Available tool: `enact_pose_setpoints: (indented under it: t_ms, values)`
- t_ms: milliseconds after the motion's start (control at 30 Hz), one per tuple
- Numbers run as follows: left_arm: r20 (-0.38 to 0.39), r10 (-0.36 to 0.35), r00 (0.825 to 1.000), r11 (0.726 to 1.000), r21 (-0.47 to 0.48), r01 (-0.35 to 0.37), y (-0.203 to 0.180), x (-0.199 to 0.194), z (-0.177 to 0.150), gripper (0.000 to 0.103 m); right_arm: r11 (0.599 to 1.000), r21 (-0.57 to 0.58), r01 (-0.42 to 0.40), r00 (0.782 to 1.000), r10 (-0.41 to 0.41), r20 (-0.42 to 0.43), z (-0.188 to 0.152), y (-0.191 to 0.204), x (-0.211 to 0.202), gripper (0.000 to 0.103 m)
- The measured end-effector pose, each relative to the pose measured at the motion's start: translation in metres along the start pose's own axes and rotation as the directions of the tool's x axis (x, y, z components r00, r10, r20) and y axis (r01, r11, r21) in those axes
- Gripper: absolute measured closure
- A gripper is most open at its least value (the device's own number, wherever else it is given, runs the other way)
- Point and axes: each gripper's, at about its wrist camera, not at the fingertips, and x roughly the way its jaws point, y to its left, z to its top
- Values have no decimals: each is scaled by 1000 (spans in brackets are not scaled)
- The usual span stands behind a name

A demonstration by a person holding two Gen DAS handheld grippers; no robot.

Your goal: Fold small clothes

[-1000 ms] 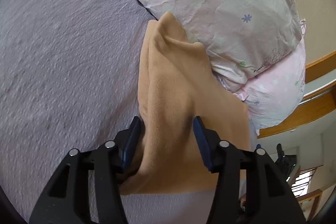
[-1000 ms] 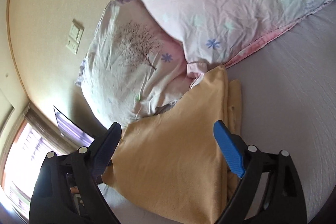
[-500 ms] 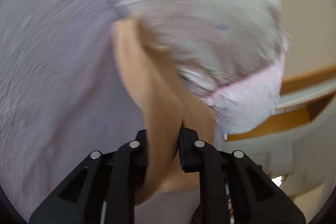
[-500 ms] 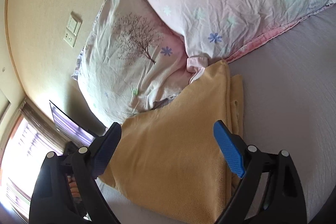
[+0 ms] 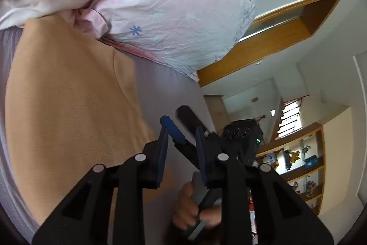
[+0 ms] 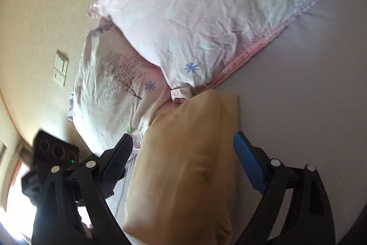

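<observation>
A tan garment (image 5: 68, 95) lies folded on the lilac bedsheet (image 5: 160, 84), its far end against the pillows. In the right wrist view it (image 6: 183, 164) runs between my fingers. My left gripper (image 5: 181, 137) is open with a narrow gap and holds nothing; it sits at the garment's right edge. My right gripper (image 6: 183, 153) is wide open above the garment, one finger on each side. The right gripper (image 5: 183, 121) shows just beyond my left fingers, and the left gripper's body (image 6: 55, 153) shows at lower left in the right wrist view.
Two pink floral pillows (image 5: 172, 4) (image 6: 195, 15) lie at the head of the bed. A wall switch plate (image 6: 60, 71) is on the beige wall. A wooden headboard ledge (image 5: 263, 43) and shelves (image 5: 298, 164) lie to the right. A hand (image 5: 192, 210) holds the right gripper's handle.
My left gripper was shut on the garment half a second ago; it has carried it over, let go and swung right. My right gripper stayed wide open over the garment.
</observation>
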Motion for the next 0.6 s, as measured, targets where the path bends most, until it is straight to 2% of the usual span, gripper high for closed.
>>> enact_pose_setpoints:
  t_ms: [133,167,233,300,367,433,467,533,600]
  values:
    - [94,139,986,990,20,-142,22,-56,-11,76,1000,-20,10,1000,-9,8,2,1,-7,12]
    - [111,190,975,981,13,-193,31,-68,-15,72,999,-32,8,1000,-9,-11,1,2,-5,12]
    - [117,241,964,971,-24,-240,48,-84,-19,68,999,-30,15,996,-17,-87,-1,1,8,12]
    - [96,258,961,965,-68,-252,69,-86,-20,62,999,-16,32,986,-34,-164,-6,-3,22,12]
    - [52,265,963,961,-95,-260,82,-80,-24,54,998,-20,54,966,-57,-251,-12,-5,38,12]
    - [18,287,958,954,-98,-284,89,-70,-29,49,994,-72,81,957,-97,-273,-17,-2,43,13]
    - [11,302,953,949,-96,-300,90,-65,-30,45,994,-83,77,955,-98,-282,-19,-1,45,13]
    - [-7,303,953,948,-96,-302,94,-56,-31,44,993,-103,60,952,-88,-293,-22,2,47,15]
    - [-8,281,960,954,-106,-280,98,-46,-32,44,992,-117,49,944,-85,-320,-26,5,53,34]
